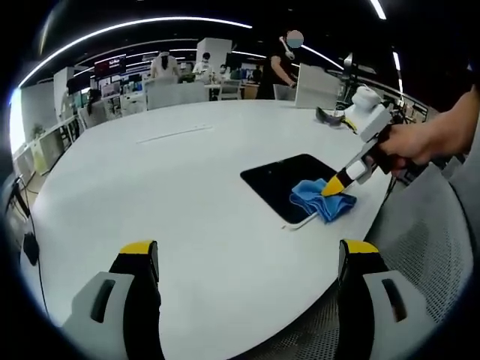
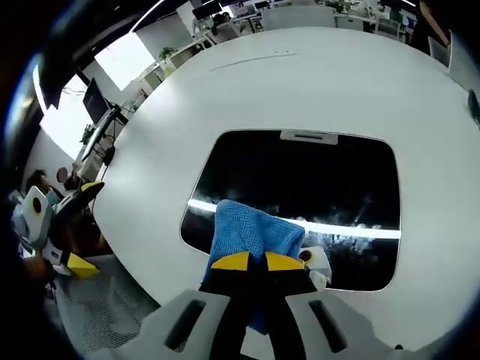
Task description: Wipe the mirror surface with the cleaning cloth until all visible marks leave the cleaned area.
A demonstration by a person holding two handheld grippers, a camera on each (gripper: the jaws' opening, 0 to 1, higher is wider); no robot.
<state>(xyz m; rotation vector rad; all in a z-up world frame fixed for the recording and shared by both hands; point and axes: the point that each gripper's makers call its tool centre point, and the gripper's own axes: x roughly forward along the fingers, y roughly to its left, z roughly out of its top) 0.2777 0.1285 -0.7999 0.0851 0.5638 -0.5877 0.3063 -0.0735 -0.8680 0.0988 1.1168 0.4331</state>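
A dark rectangular mirror [image 1: 289,184] [image 2: 300,187] lies flat on the white table [image 1: 172,180] near its right edge. On the mirror's near corner rests a blue cleaning cloth [image 1: 321,199] [image 2: 251,231], and my right gripper [image 1: 335,187] [image 2: 258,261] is shut on it, pressing it against the glass. In the right gripper view, faint smudges show on the glass right of the cloth. My left gripper [image 1: 247,251] hovers open over bare table, well short of the mirror; it also appears at the left edge of the right gripper view [image 2: 79,225].
The round white table [image 2: 300,82] stretches far beyond the mirror. A grey mesh chair [image 1: 420,247] stands at the table's right edge. Dark glasses [image 1: 330,116] lie near the far edge. Desks, monitors and people are in the background.
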